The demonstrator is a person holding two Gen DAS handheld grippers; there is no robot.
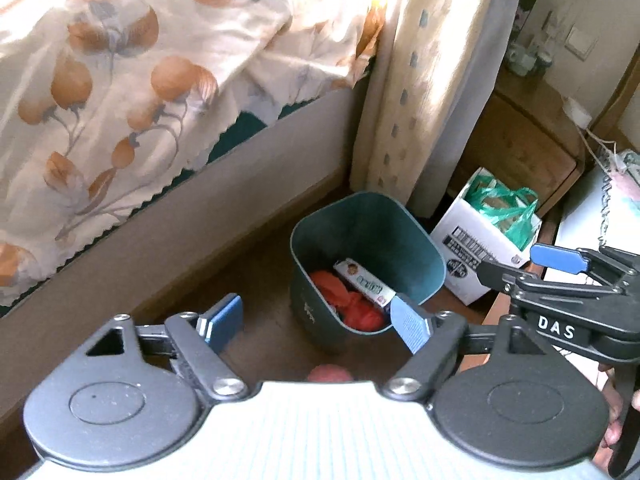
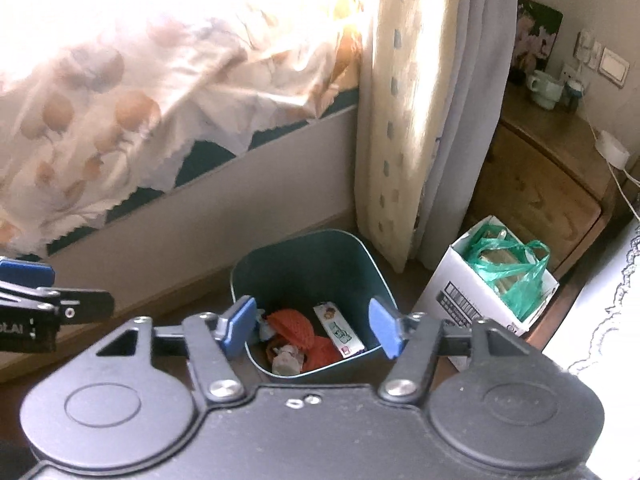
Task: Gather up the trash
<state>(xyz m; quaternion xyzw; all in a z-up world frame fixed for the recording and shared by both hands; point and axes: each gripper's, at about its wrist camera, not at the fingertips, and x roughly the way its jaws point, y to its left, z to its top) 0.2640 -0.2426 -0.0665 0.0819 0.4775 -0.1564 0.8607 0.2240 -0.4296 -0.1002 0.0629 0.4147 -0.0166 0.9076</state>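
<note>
A dark teal bin (image 1: 372, 232) (image 2: 308, 264) stands on the floor beside the bed. Inside it lie red netting (image 1: 352, 300) (image 2: 296, 326), a white printed carton (image 1: 364, 282) (image 2: 340, 332) and a pale crumpled scrap (image 2: 286, 360). My left gripper (image 1: 318, 324) hangs above the bin's near left side, open, with nothing between its blue pads. My right gripper (image 2: 313, 330) hovers over the bin's mouth, also open and holding nothing. One of its blue pads (image 1: 558, 258) shows at the right edge of the left wrist view.
A bed with a floral sheet (image 1: 120, 80) fills the left. A cream curtain (image 2: 400, 140) hangs behind the bin. To the right stand a white cardboard box (image 2: 456, 292) holding a green plastic bag (image 2: 512, 276), and a wooden nightstand (image 2: 552, 184).
</note>
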